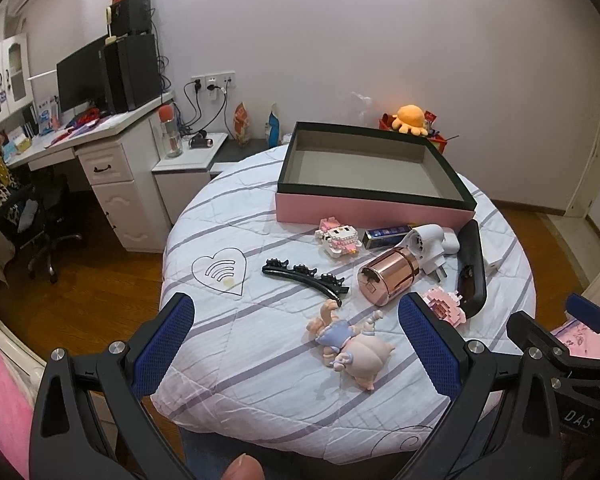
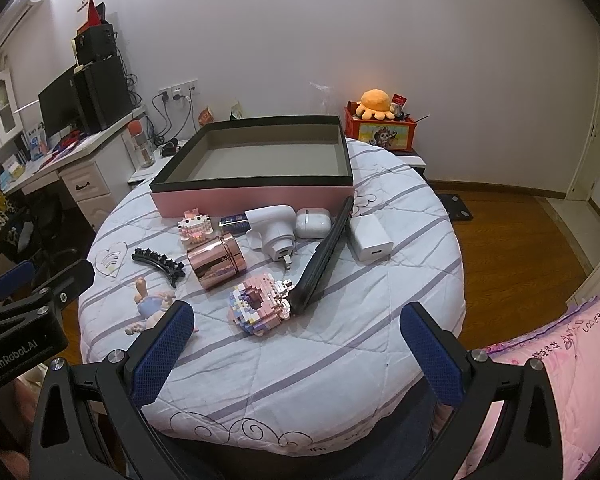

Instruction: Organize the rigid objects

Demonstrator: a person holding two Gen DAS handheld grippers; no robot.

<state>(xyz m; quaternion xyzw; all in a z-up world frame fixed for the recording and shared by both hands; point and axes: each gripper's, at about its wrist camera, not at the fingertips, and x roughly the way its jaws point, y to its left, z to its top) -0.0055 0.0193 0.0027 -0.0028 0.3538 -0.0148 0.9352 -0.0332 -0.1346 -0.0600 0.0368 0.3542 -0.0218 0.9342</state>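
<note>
An empty pink box with a black rim [image 1: 374,210] [image 2: 252,198] stands at the far side of a round table under a striped quilt [image 1: 236,384] [image 2: 340,360]. In front of it lie a rose-gold canister [image 1: 386,276] [image 2: 214,261], a white plug adapter [image 1: 430,244] [image 2: 270,226], a black hair clip [image 1: 304,276] [image 2: 158,263], two pink block figures [image 1: 339,237] [image 2: 256,308], a pig figurine [image 1: 350,340] [image 2: 148,304], a black case [image 1: 471,266] [image 2: 324,256], an earbuds case [image 2: 313,223] and a white charger [image 2: 370,238]. My left gripper [image 1: 296,346] is open above the pig figurine. My right gripper [image 2: 296,354] is open over the near quilt.
A white desk with a monitor and computer tower [image 1: 112,76] stands at the left, with an office chair [image 1: 40,220] beside it. An orange plush sits on a red box [image 2: 382,130] behind the table. Pink bedding [image 2: 560,360] lies at the right, wood floor [image 2: 512,240] around.
</note>
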